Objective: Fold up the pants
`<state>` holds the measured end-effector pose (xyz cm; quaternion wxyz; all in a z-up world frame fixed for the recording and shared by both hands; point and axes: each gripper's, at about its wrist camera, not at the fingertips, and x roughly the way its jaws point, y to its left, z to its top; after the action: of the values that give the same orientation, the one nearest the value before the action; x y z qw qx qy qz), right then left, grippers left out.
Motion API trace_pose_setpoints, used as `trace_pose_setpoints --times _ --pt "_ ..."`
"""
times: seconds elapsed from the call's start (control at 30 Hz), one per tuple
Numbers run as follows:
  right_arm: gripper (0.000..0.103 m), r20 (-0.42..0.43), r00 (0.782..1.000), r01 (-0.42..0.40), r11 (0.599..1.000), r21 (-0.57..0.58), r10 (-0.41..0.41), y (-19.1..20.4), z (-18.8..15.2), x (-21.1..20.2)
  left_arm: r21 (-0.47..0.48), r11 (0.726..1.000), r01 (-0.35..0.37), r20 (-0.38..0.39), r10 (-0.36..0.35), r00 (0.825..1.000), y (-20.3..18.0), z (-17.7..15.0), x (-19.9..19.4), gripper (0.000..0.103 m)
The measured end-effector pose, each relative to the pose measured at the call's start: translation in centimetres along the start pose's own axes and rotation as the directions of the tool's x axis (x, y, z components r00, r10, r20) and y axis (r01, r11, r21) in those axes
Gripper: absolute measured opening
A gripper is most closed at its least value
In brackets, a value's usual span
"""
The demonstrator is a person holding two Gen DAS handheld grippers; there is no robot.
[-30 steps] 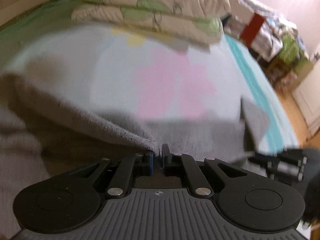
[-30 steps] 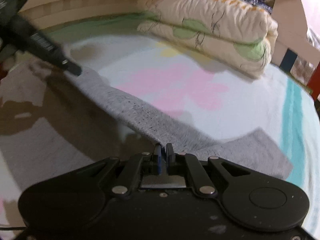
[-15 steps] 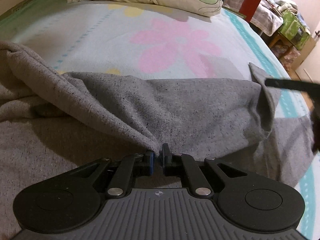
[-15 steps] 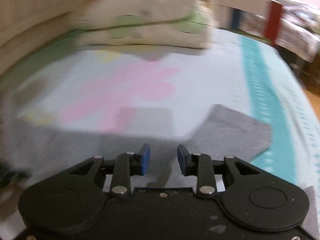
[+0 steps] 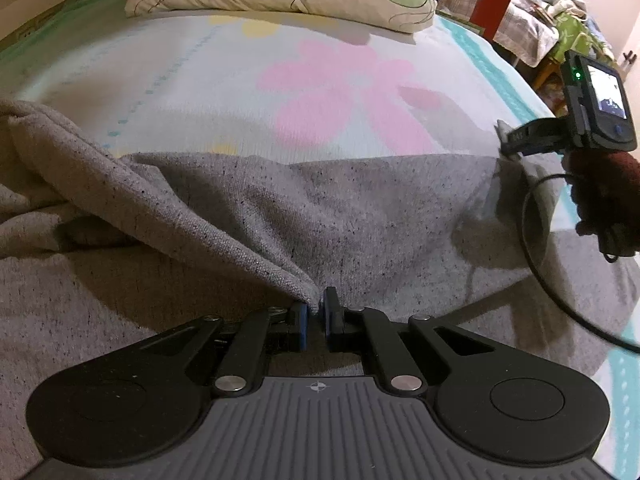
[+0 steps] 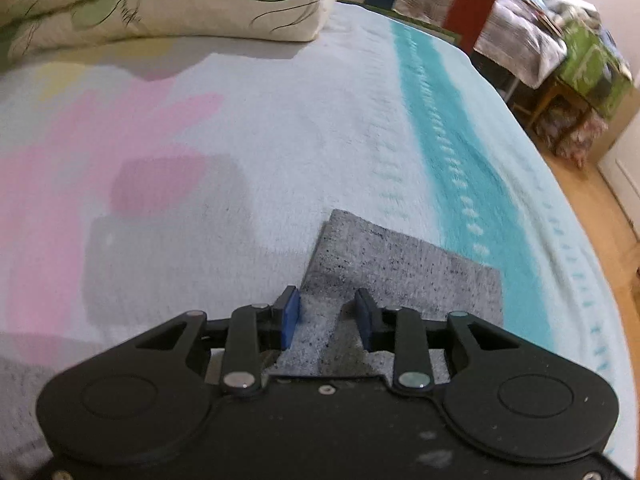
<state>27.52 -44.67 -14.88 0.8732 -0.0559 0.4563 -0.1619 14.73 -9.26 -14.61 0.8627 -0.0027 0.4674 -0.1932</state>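
Near bed's right edge: right gripper [image 6: 327, 316] let go a second ago, moved to pants [image 5: 340, 216] corner, jaws closing around it; left gripper [image 5: 315, 312] still pinches fold. Regrasp underway.

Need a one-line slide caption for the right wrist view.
Right gripper, jaws closing, straddles a corner of the grey knit pants on the flowered white bedspread.

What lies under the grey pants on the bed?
The grey pants lie on a pale flowered blanket with a teal stripe. How its pattern runs beneath the cloth is hidden.
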Motion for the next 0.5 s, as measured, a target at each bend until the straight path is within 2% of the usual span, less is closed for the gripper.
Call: trace_pose_setpoints --times 0.03,0.07,0.27,0.33,0.5 --pt "0.009 -0.013 1.0 -0.019 1.0 -0.008 0.019 0.0 0.1 0.0 -0.001 1.0 -0.001 0.005 0.001 1.0 0.0 0.0 -0.1 0.007" --pt "0.005 -0.019 0.999 -0.031 1.0 -0.001 0.031 -0.6 0.2 0.1 -0.002 1.0 -0.002 0.01 0.002 1.0 0.0 0.1 -0.3 0.007" --pt "0.004 0.036 0.996 -0.09 0.987 0.134 0.086 -3.9 0.0 -2.4 0.0 1.0 -0.001 0.041 0.001 0.999 -0.3 0.2 -1.2 0.007" --pt "0.004 0.067 0.994 -0.092 0.981 0.171 0.081 -4.9 -0.1 -3.2 0.001 1.0 -0.001 0.045 0.001 0.999 -0.3 0.3 -1.3 0.007" --pt "0.003 0.144 0.988 -0.077 0.982 0.171 0.052 -6.0 -0.1 -5.9 0.005 1.0 0.007 0.088 -0.007 0.996 -0.4 0.9 -2.5 0.007"
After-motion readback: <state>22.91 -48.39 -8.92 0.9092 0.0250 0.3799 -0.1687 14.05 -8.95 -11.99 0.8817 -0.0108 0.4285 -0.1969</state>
